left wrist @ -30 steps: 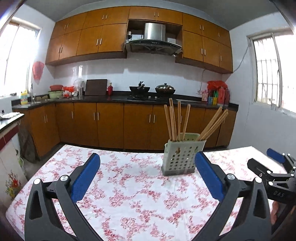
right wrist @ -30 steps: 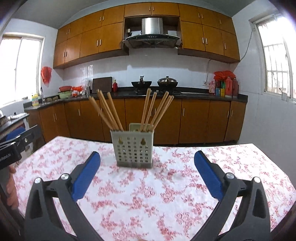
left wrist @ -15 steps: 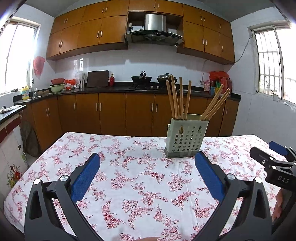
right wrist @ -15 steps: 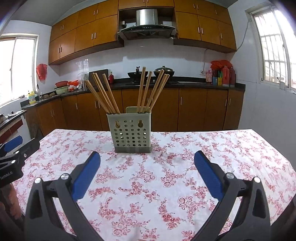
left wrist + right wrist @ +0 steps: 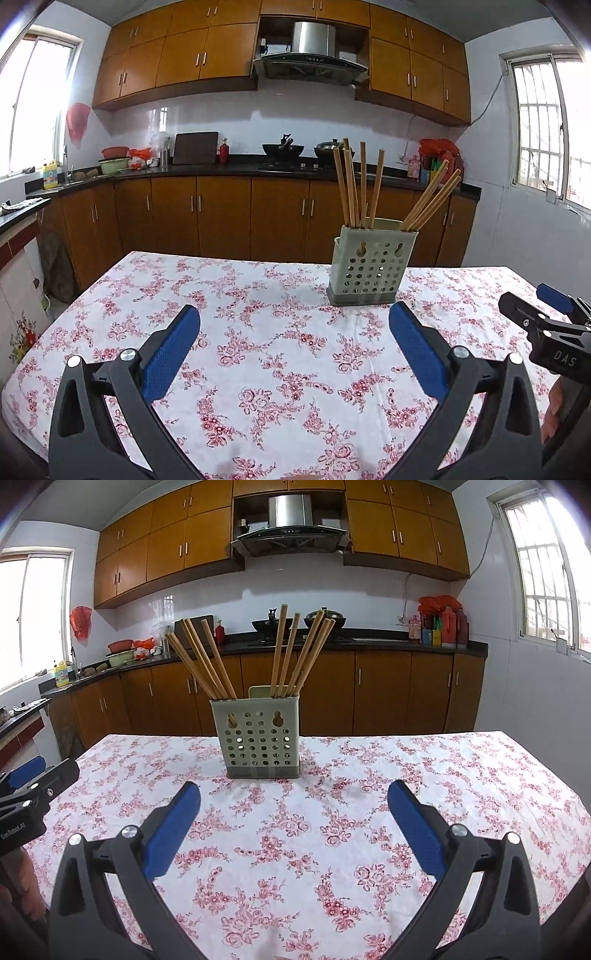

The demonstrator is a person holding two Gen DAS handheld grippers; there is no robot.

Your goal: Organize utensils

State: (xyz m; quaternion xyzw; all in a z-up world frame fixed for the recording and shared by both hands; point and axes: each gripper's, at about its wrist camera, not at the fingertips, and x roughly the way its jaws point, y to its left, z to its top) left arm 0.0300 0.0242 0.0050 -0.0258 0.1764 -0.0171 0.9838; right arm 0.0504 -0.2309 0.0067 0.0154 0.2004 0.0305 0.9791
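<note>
Perforated holder (image 5: 260,736) stood upright on the floral tabletop (image 5: 332,830), toward the far edge, at 12 o'clock from the right tool (image 5: 293,812) and about 1 o'clock from the left tool (image 5: 294,338). Chopsticks (image 5: 207,661) sat in it in two bunches: one fanned toward 11 o'clock, the other (image 5: 299,650) toward 1 o'clock in the right view. No loose utensils showed on the cloth, so the task looked done or nearly so; step in hand was likely a final check or tidy.

To do it well: approach the sticks from above, pinch near the upper third, not at the tips, and move one bunch at a time. The holder looked light and could tip or slide on the cloth, so the other tool should brace its wall. Avoid dragging the cloth.

Both tools were spread wide with blue pads (image 5: 173,832) well apart, gripping nothing. Each hovered low over the near part of the tabletop, pointing level toward the holder, well short of it. Right tool showed at the left view's 3 o'clock edge (image 5: 546,325); left tool at the right view's 9 o'clock edge (image 5: 33,794). Part of a hand (image 5: 554,410) was visible under it.
</note>
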